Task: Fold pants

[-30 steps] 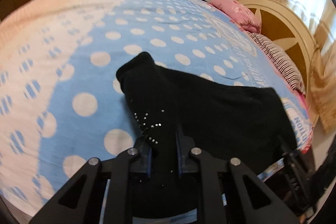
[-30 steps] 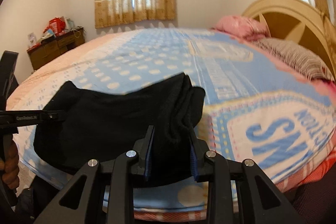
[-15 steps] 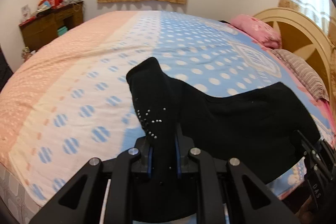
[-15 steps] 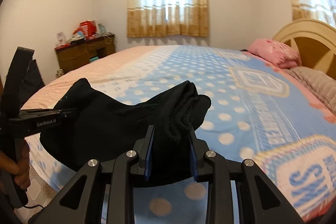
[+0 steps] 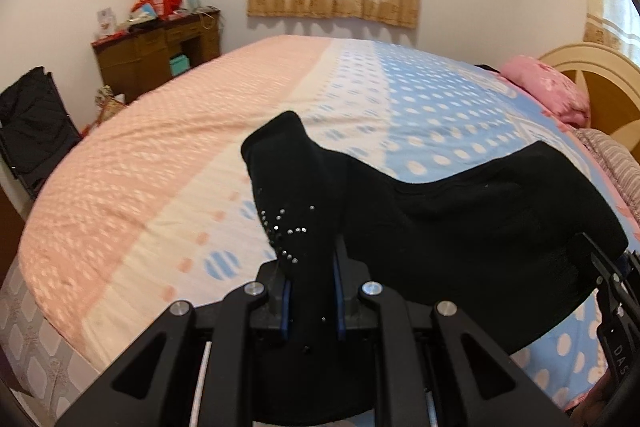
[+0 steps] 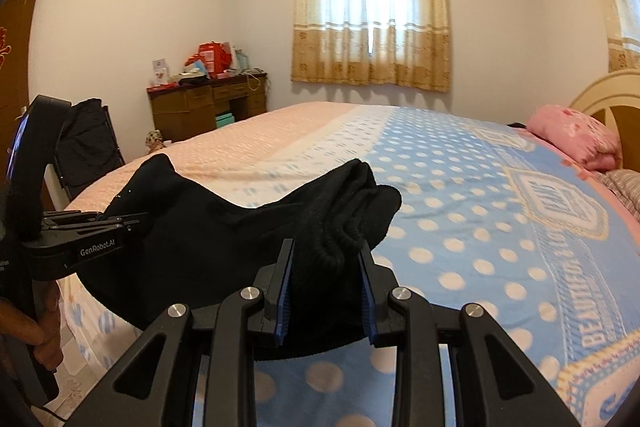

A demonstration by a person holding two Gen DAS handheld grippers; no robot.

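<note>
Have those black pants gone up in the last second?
Yes. The black knit pants, clamped in both claws, have risen: the far window curtains, earlier cropped at the top, now sit in full view above them.

The pants (image 5: 460,227) in my tools are a matt black knit cloth, ribbed and thick where it bunches (image 6: 344,219), with small shiny studs (image 5: 286,231) scattered on one part. My left gripper (image 5: 310,303) and right gripper (image 6: 325,291) are matt black plastic with bright metal screw heads and blue ridged pads (image 6: 285,297). The bedspread (image 5: 420,115) is soft, matt woven cloth, and the desk (image 6: 204,107) looks like dark, slightly glossy wood.
</note>
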